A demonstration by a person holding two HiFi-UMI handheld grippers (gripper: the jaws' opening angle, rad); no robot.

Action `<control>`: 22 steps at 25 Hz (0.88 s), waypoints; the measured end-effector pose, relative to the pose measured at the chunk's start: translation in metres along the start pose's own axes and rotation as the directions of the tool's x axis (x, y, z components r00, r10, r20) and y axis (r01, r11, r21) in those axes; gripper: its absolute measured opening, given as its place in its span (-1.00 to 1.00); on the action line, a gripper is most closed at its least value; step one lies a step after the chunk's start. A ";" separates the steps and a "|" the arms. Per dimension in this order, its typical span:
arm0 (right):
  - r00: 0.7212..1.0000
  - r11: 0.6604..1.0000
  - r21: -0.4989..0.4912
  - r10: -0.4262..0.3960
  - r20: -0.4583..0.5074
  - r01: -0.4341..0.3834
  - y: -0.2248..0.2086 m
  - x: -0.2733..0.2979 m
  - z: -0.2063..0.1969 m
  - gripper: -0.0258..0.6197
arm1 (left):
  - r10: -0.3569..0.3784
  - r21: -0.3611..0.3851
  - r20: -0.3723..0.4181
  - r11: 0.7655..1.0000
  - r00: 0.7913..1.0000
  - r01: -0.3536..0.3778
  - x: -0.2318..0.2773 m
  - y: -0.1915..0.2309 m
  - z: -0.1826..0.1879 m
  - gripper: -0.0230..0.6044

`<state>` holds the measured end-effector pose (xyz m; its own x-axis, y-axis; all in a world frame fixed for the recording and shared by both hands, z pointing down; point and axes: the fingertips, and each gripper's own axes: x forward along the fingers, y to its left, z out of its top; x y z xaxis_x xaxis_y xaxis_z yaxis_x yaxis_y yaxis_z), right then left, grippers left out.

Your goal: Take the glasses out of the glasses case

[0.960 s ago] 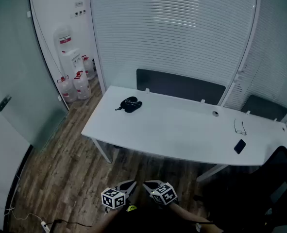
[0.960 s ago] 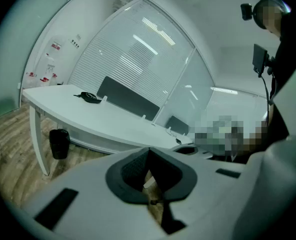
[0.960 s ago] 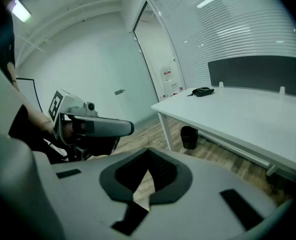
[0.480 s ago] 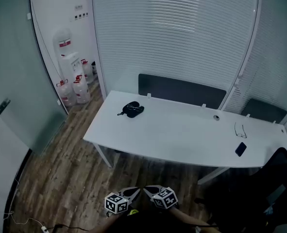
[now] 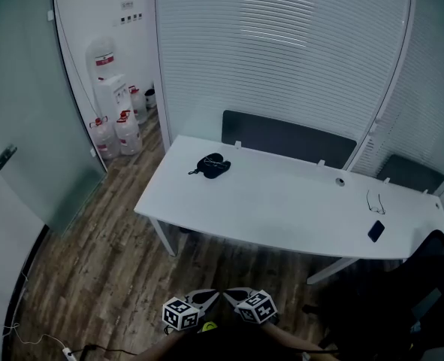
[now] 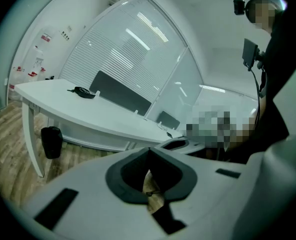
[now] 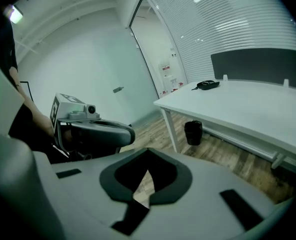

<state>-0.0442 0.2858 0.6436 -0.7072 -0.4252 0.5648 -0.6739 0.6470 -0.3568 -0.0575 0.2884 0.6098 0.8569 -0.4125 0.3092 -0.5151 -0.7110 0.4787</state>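
Bench (image 5: 282, 201): was white.
Glasses case (image 5: 212, 165): was black.
Floor (image 5: 94, 254): showed brown wood planks.
Blinds (image 5: 282, 51): were white, horizontally slatted.
Left gripper (image 5: 208, 296): bore black-and-white square markers.

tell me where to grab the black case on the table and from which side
Best guess: take the black case across its short width, coming down from above on the side nearest you. It lies flat on the white table near its left end, cord trailing left. Its hinge side is too small to make out.
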 end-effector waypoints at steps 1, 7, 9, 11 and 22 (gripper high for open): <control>1.000 1.000 -0.002 0.004 -0.005 -0.004 0.003 0.000 0.000 -0.87 | 0.002 0.005 -0.004 1.000 1.000 -0.002 -0.001 0.001 0.000 -0.89; 1.000 1.000 -0.015 -0.010 0.002 0.010 0.007 -0.006 0.006 -0.87 | -0.019 0.078 -0.010 0.997 1.000 0.020 -0.002 -0.004 -0.002 -0.90; 1.000 0.999 -0.034 -0.021 0.010 0.022 0.009 -0.007 0.007 -0.87 | -0.030 0.082 -0.013 0.996 0.999 0.031 -0.002 -0.006 -0.003 -0.89; 0.999 0.998 -0.054 -0.036 0.014 0.036 0.010 -0.007 0.008 -0.87 | -0.034 0.067 -0.003 0.997 0.999 0.034 -0.003 -0.007 -0.002 -0.89; 0.999 0.999 -0.037 0.034 -0.020 -0.034 0.011 0.008 0.005 -0.87 | -0.034 0.004 0.009 0.999 0.999 0.034 0.000 -0.007 -0.002 -0.89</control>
<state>-0.0578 0.2862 0.6401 -0.7251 -0.3908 0.5670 -0.6408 0.6844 -0.3478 -0.0538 0.2941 0.6084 0.8742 -0.3928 0.2855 -0.4852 -0.7273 0.4854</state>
